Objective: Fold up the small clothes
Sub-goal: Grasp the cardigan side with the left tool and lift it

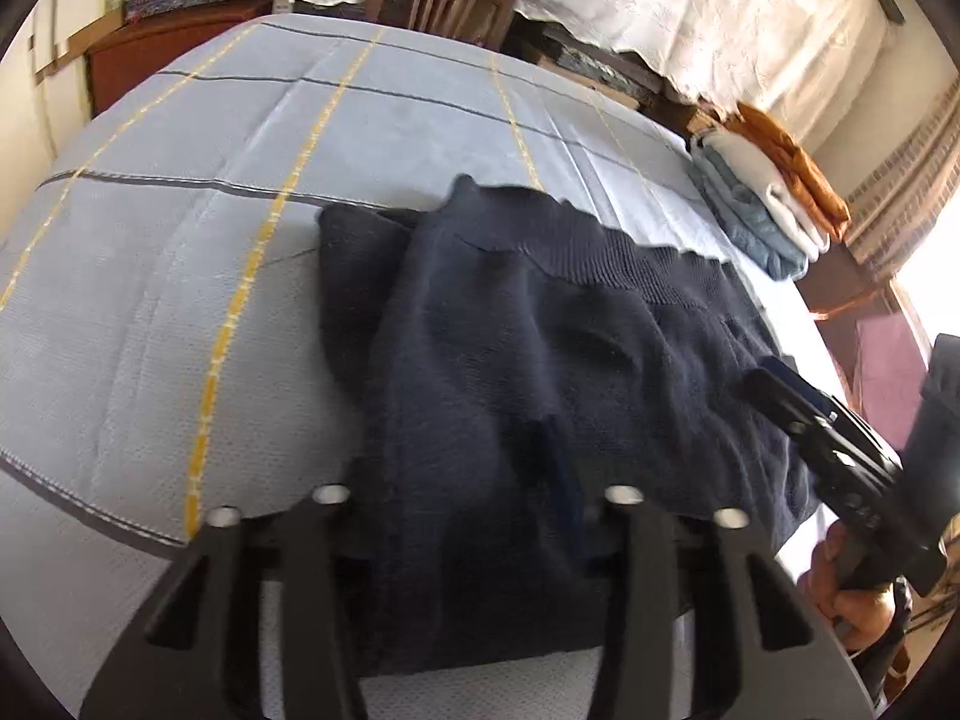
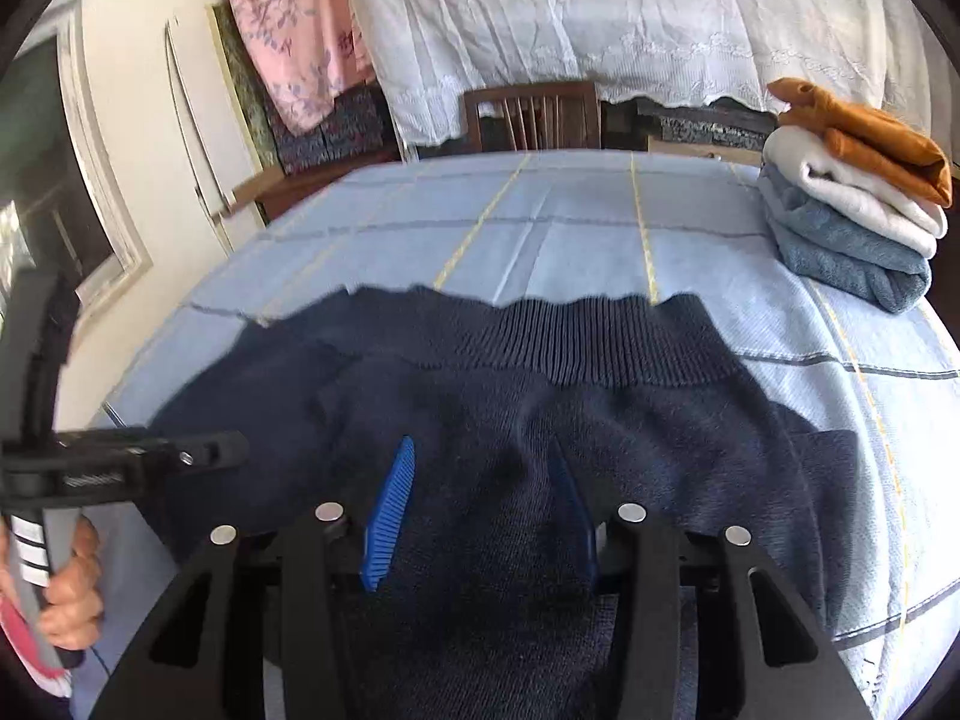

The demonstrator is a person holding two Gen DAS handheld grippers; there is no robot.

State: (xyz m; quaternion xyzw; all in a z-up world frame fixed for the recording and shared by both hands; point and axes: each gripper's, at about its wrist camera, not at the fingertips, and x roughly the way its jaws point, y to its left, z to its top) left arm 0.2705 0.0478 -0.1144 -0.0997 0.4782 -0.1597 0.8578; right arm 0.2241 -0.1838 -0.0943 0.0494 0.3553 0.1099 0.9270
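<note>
A dark navy knit sweater (image 1: pixel 540 348) lies on the light blue checked tablecloth (image 1: pixel 180 240), its ribbed hem on the far side; it also shows in the right wrist view (image 2: pixel 540 420). My left gripper (image 1: pixel 474 480) is open, with sweater cloth lying between its jaws and hiding most of the fingers. My right gripper (image 2: pixel 480 498) is open, its blue fingers (image 2: pixel 390 510) spread wide over the sweater's near edge. My right gripper appears at the sweater's right side in the left wrist view (image 1: pixel 774 378). My left gripper shows at the left in the right wrist view (image 2: pixel 234 450).
A stack of folded clothes (image 2: pixel 852 216), orange on white on blue, sits at the table's far right; it also shows in the left wrist view (image 1: pixel 768 204). A wooden chair (image 2: pixel 534 114) stands behind the table. A white lace curtain (image 2: pixel 600 18) hangs at the back.
</note>
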